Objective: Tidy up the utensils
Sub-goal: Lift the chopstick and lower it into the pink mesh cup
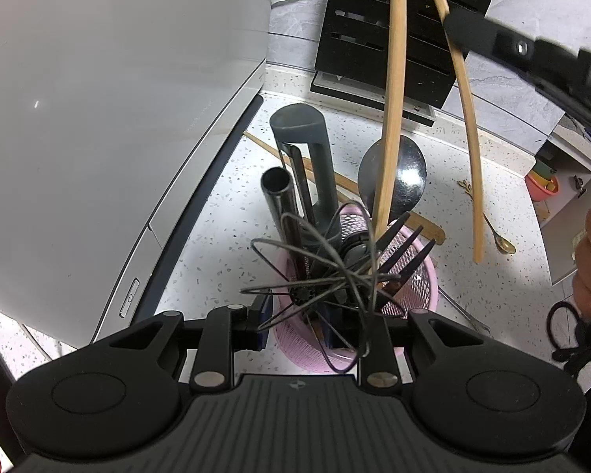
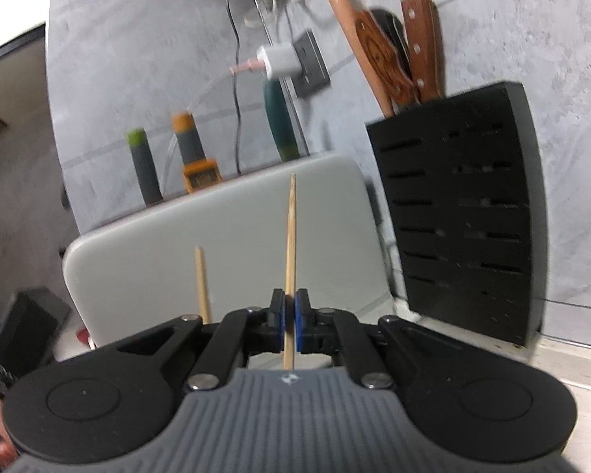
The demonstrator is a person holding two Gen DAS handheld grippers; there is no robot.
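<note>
At the centre of the left wrist view stands a pink mesh basket point(image 1: 423, 283) on a speckled white counter point(image 1: 224, 213), crowded with utensils: a wire whisk point(image 1: 323, 272), a black fork point(image 1: 404, 244), a steel ladle point(image 1: 407, 175), a grey-handled tool point(image 1: 307, 146) and a dark tube handle point(image 1: 277, 193). The left gripper point(image 1: 319, 321) sits at the basket's near rim, jaws partly apart. The basket edge and whisk wires lie between them, but whether the pads press on the rim cannot be told.

Two wooden chopsticks point(image 1: 394, 118) run down from the top of that frame. One reaches into the basket among the utensils; the other hangs clear to the right, its tip above the counter near a small gold spoon point(image 1: 502, 242). In the upper right, the right gripper point(image 1: 492, 35) crosses the second stick.

In the right wrist view, the right gripper point(image 2: 290, 313) has its blue pads point(image 2: 301, 315) closed tight on one chopstick point(image 2: 290, 244), which stands upright at frame centre. The second stick point(image 2: 202, 283) rises to the left, outside the pads. A black knife block point(image 2: 465, 213) holding wooden-handled knives point(image 2: 421, 47) occupies the right of the frame against a grey tiled wall point(image 2: 138, 59). A grey appliance point(image 2: 216, 244) fills the middle ground. The view is blurred.

A wooden spatula point(image 1: 350, 185) lies on the counter behind the basket.
</note>
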